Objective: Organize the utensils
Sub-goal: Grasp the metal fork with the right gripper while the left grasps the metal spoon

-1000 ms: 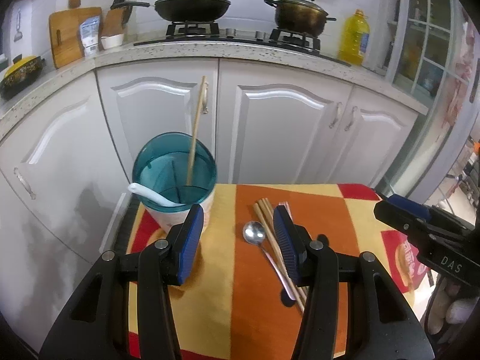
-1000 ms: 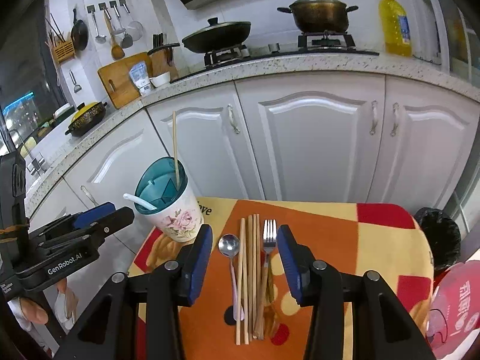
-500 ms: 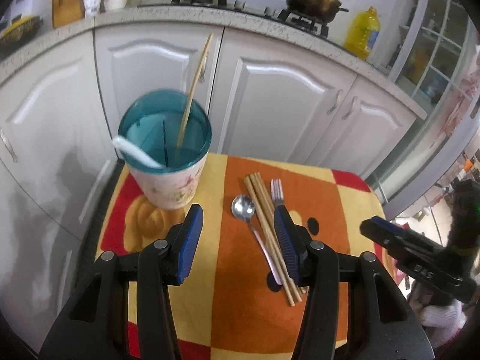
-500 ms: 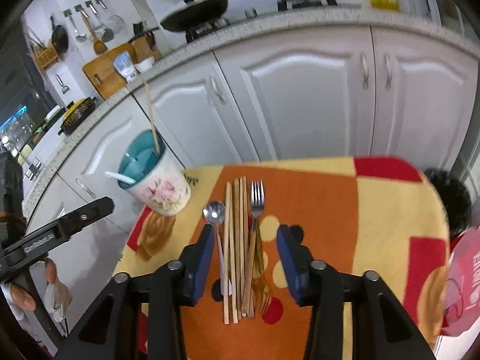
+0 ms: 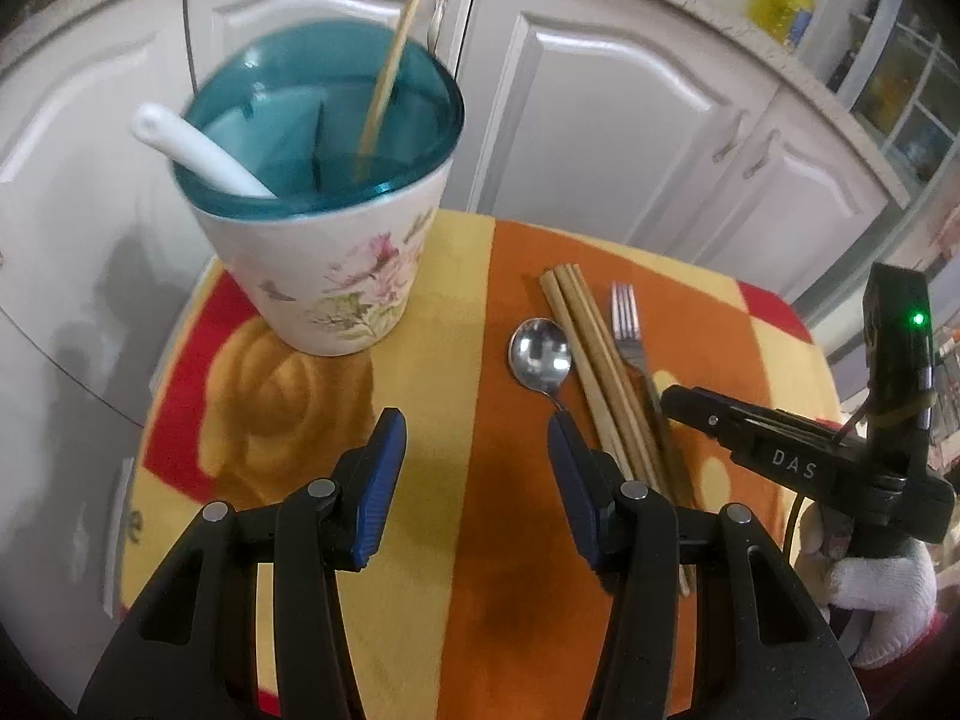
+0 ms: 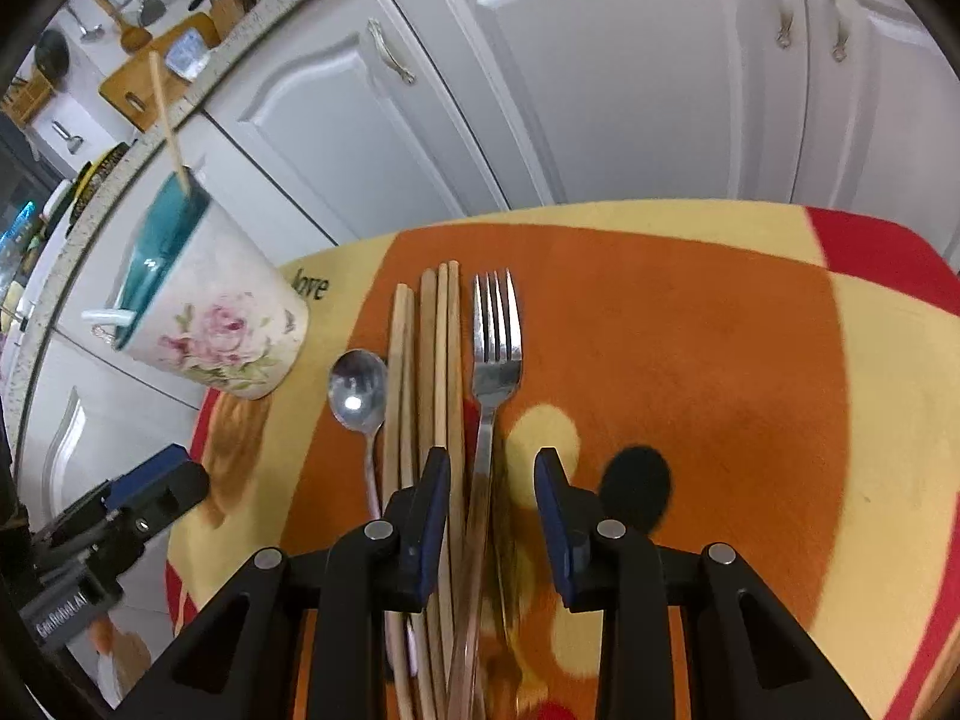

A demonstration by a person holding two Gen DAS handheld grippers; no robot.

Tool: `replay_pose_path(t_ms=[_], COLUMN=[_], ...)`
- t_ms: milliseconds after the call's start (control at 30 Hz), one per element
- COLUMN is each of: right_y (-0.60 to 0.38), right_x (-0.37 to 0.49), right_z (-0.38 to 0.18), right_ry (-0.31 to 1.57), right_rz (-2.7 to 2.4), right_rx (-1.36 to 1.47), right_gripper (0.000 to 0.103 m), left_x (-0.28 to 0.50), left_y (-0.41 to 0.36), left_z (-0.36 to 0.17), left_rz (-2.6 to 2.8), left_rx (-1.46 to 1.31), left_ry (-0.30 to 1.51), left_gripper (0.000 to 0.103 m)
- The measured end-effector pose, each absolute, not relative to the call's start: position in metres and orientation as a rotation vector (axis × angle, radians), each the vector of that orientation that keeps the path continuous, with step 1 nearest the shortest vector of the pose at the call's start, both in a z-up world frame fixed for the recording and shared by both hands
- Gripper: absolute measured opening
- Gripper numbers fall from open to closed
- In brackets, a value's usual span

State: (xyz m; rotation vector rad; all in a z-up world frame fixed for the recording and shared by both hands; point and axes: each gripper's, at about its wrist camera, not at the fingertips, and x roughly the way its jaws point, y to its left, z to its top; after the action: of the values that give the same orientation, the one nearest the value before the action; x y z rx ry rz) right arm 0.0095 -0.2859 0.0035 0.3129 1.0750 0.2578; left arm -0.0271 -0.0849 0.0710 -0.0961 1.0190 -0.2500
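A floral utensil cup [image 5: 336, 276] [image 6: 216, 330] with a teal rim stands at the table's left and holds a white spoon [image 5: 198, 150] and one chopstick [image 5: 390, 60]. A metal spoon [image 5: 540, 354] [image 6: 358, 387], several wooden chopsticks [image 5: 594, 360] [image 6: 435, 360] and a fork [image 5: 630, 330] [image 6: 495, 348] lie side by side on the cloth. My left gripper [image 5: 474, 480] is open and empty, low over the cloth left of the spoon's handle. My right gripper [image 6: 492, 504] is open, low over the fork's handle, jaws on either side of it.
The table is covered with an orange, yellow and red cloth [image 6: 720, 360]. White cabinet doors [image 6: 630, 72] stand close behind it. The right gripper's body [image 5: 810, 456] shows in the left wrist view, the left gripper's body [image 6: 120, 516] in the right wrist view.
Both grippers have dropped lower and closer to the table. The right gripper has come down over the fork's handle. The utensils have not moved.
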Motion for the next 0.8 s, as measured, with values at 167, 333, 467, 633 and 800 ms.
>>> replay_pose_path(t_ms=[167, 333, 467, 633, 800], right_y=[-0.286, -0.303, -0.328, -0.346, -0.351], right_x=[0.013, -0.002, -0.015, -0.026, -0.025], right_z=[0.000, 0.011, 0.013, 0.005, -0.001], right_ry=[1.076, 1.047, 1.048, 1.082, 1.119], right_rz=[0.277, 0.277, 0.268, 0.235, 0.233], right_rx=[0.310, 0.335, 0.397, 0.390, 0.363], right_gripper=[0.009, 0.006, 0.006, 0.006, 0.006], left_x=[-0.008, 0.006, 0.019, 0.030, 0.031], left_y=[-0.097, -0.104, -0.111, -0.118, -0.128], left_z=[0.054, 0.041, 0.033, 0.024, 0.021], left_rz=[-0.229, -0.211, -0.200, -0.223, -0.298], left_rx=[-0.084, -0.104, -0.089, -0.096, -0.075], left_ry=[1.023, 1.011, 1.004, 1.030, 1.034], left_gripper=[0.049, 0.048, 0.048, 0.048, 0.016])
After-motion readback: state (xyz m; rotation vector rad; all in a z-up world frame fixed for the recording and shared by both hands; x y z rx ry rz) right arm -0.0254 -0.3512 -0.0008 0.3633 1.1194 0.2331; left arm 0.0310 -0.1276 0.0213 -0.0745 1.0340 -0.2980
